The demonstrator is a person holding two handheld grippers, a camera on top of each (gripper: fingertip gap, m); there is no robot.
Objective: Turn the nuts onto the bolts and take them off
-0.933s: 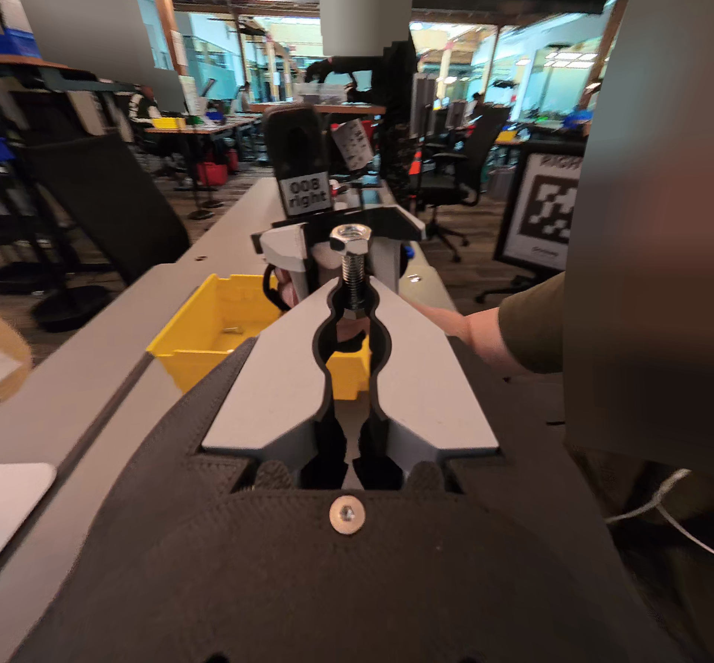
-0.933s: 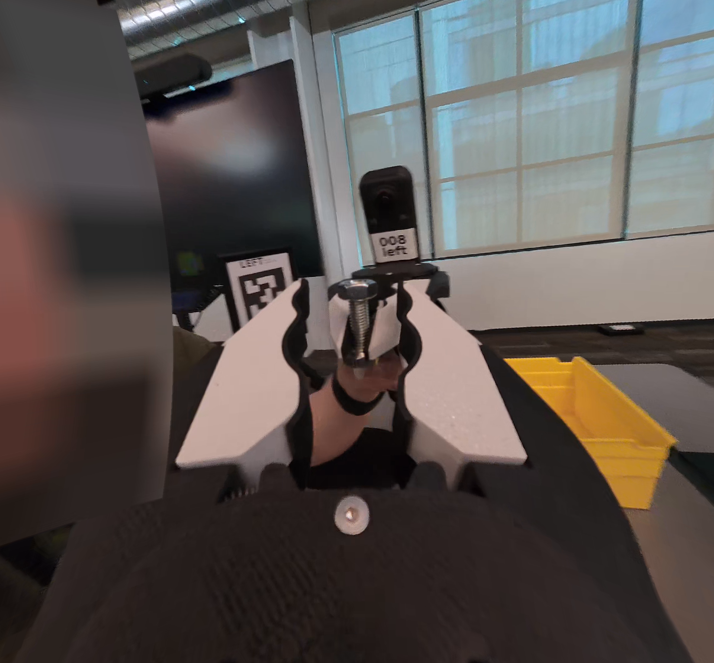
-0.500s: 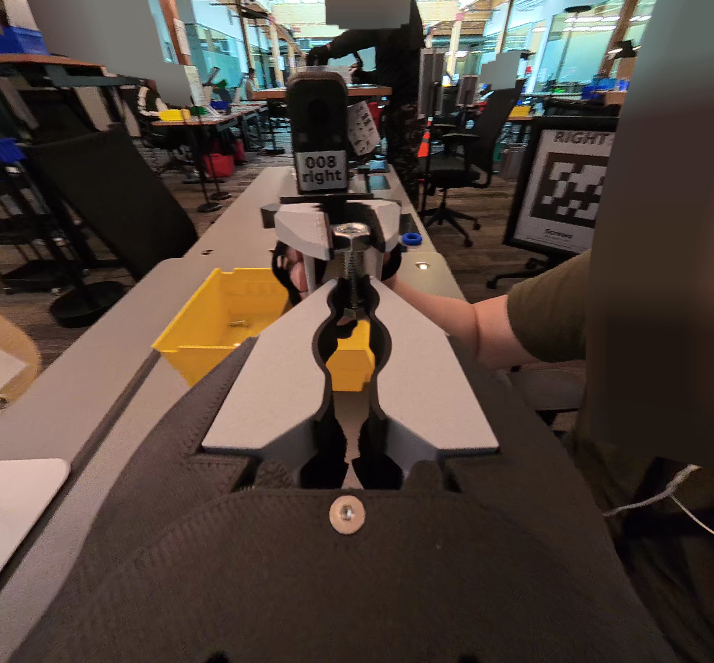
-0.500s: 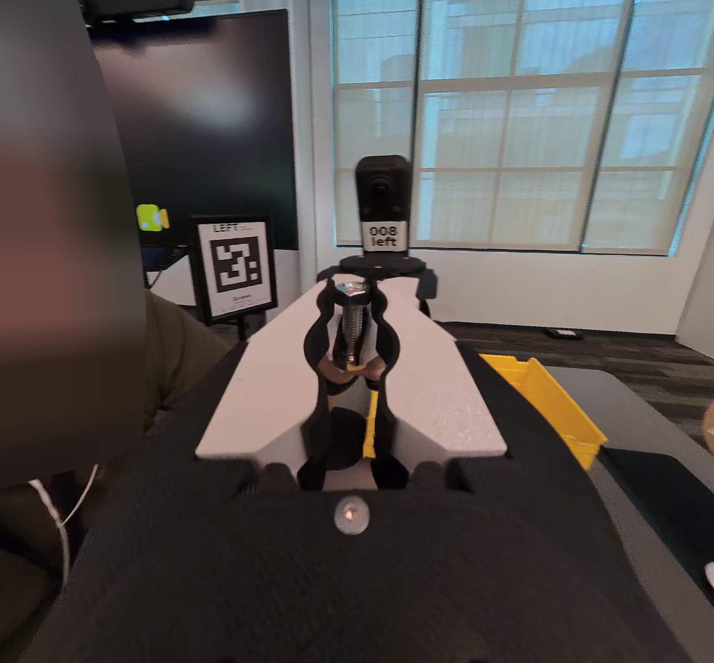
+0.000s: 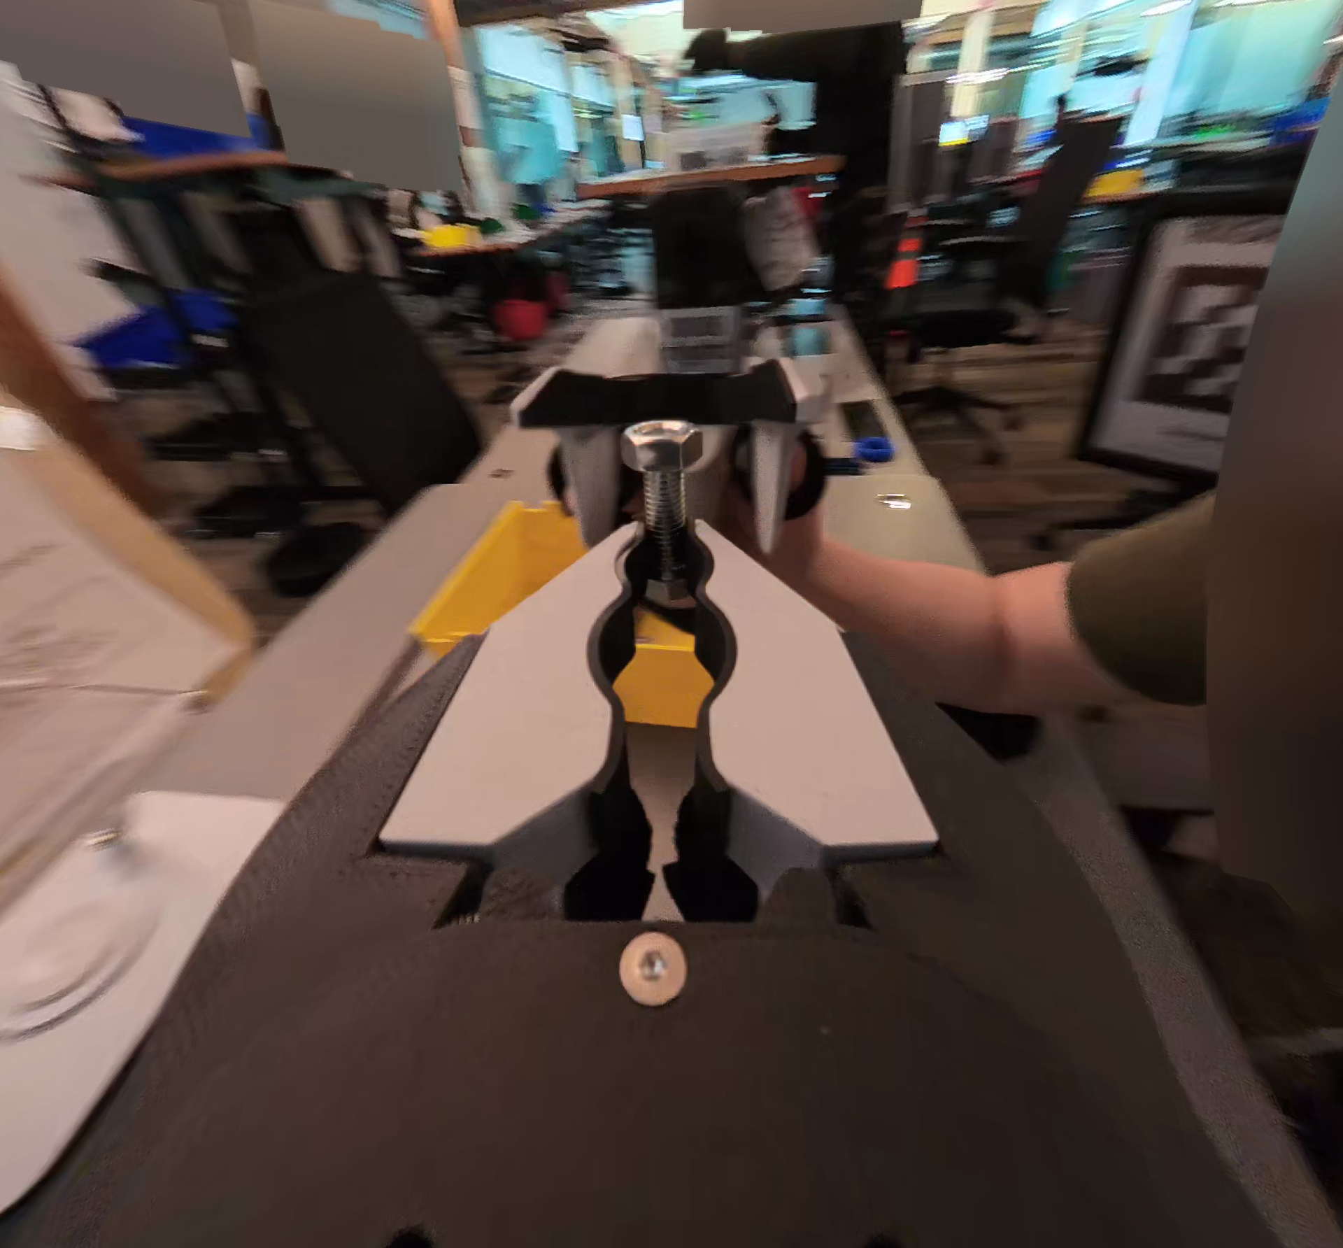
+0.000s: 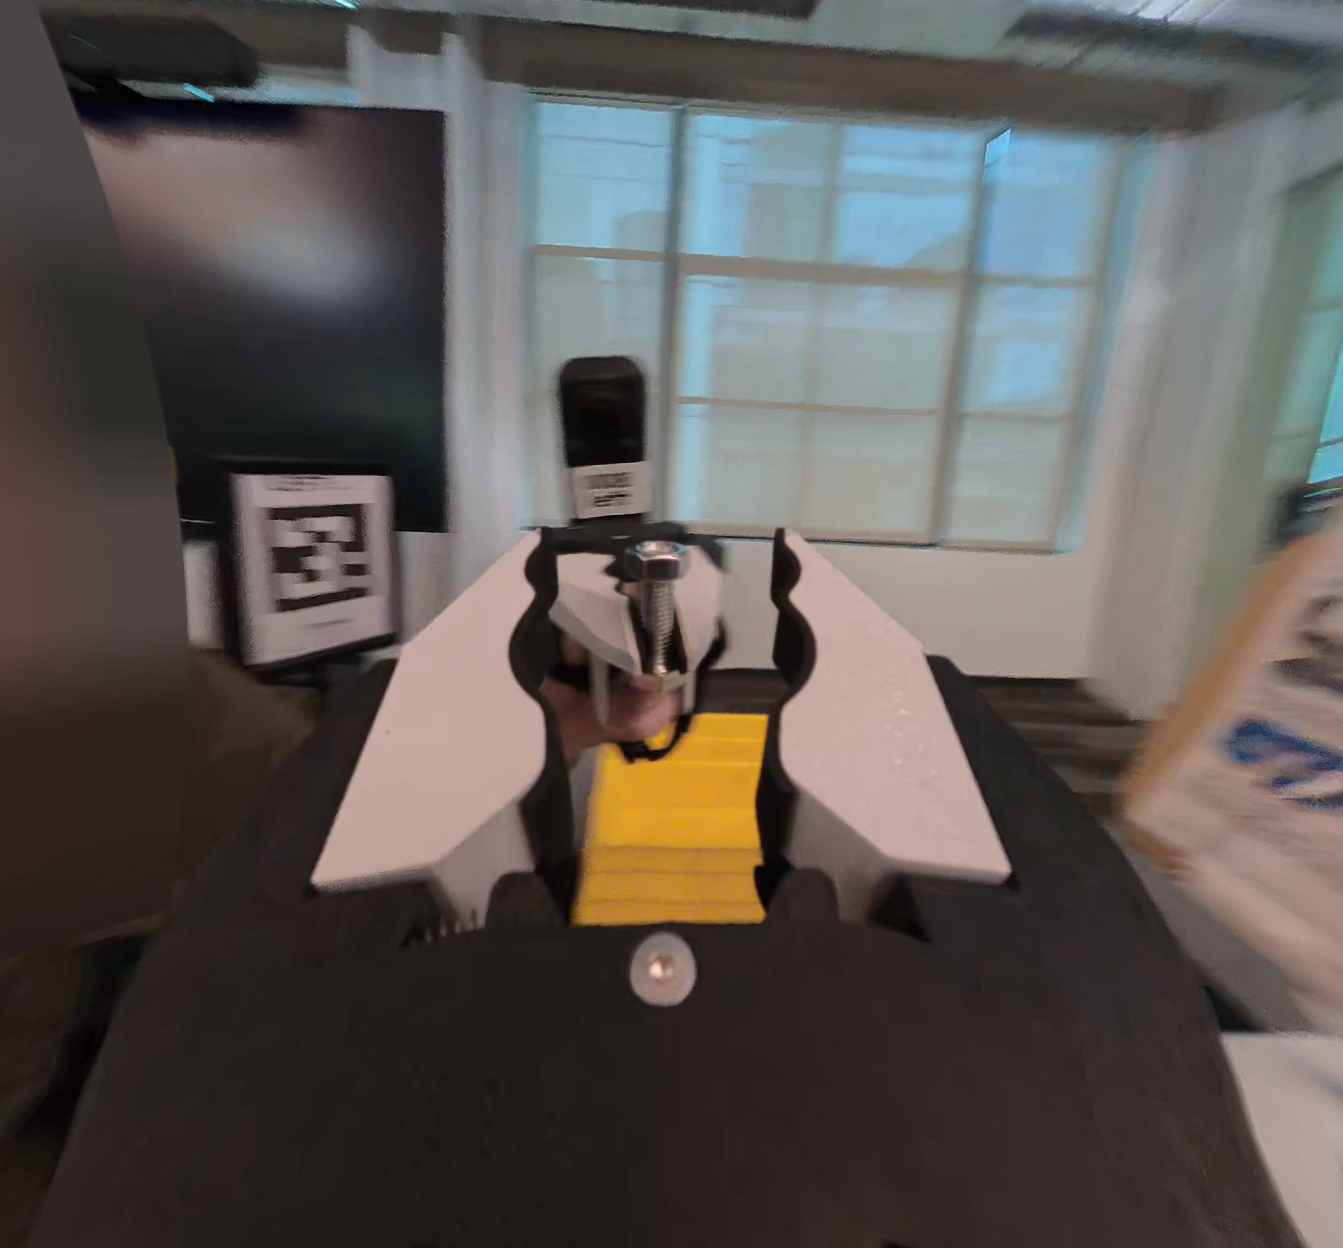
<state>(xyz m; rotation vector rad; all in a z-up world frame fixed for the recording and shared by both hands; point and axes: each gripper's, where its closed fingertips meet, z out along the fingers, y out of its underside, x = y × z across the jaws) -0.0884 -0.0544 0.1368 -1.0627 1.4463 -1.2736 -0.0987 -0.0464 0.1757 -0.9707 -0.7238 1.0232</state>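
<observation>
A steel bolt (image 5: 663, 508) stands upright, hex head on top, with a nut (image 5: 665, 590) at its lower end. My left gripper (image 5: 663, 533) is shut on the bolt's lower shaft and holds it in the air above a yellow bin (image 5: 509, 573). My right gripper (image 6: 661, 544) is open, its fingers (image 6: 465, 704) spread wide on either side of the bolt (image 6: 658, 606) without touching it. In the left wrist view the right gripper (image 5: 679, 486) faces me just behind the bolt. In the right wrist view the left gripper (image 6: 658, 632) faces me, clamped on the bolt.
The yellow bin (image 6: 676, 828) sits on a grey table (image 5: 349, 646). A clear plastic bag (image 5: 87, 632) is close on one side and also shows in the right wrist view (image 6: 1250, 741). A person's forearm (image 5: 908, 610) reaches to the right gripper. A framed marker board (image 6: 312, 566) stands behind. The tips of both grippers are at nearly the same place.
Half a second ago the right gripper's fingers were closed in around the bolt; now they are spread wide. Both views have shifted and are blurred. The left gripper still holds the bolt.
</observation>
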